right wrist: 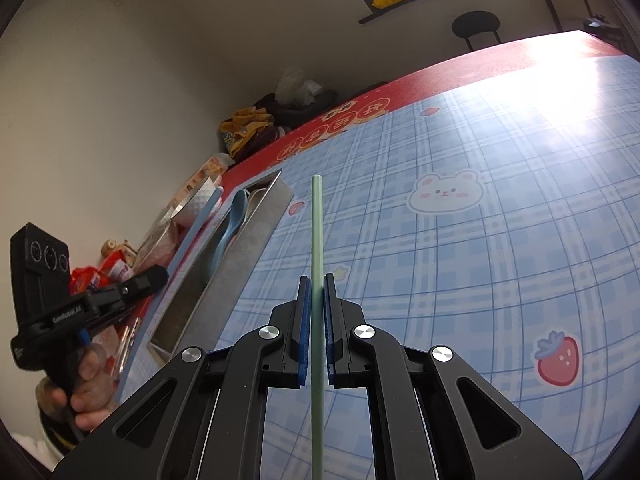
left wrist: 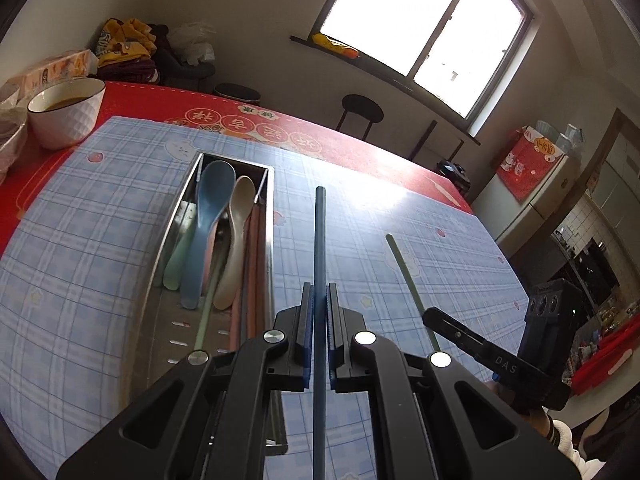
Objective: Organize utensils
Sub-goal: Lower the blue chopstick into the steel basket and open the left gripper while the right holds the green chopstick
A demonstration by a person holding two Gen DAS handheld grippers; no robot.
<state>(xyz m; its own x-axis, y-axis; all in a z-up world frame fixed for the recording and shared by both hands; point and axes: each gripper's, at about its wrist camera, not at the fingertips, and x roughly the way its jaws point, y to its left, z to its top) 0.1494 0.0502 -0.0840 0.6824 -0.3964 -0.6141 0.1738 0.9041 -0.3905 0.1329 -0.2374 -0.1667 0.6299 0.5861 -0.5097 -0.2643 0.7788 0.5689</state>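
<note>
A: Since your left claw (left wrist: pixel 319 300) is clenched on the blue chopstick (left wrist: pixel 320 240), where's the tray (left wrist: pixel 256 272)?
B: At ten o'clock, axes parallel. Your right claw (right wrist: pixel 317 292) grips the green chopstick (right wrist: pixel 317 232), farther off.

Each black two-finger claw, left (left wrist: pixel 319 300) and right (right wrist: pixel 317 292), has angular linkage arms, round silver pivot screws, blue ribbed pads (right wrist: pixel 306 320) and white lettering on its side; a white cuff (left wrist: pixel 560 436) shows.

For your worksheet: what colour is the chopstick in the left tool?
Dark blue chopstick, clearest in the left wrist view.
</note>
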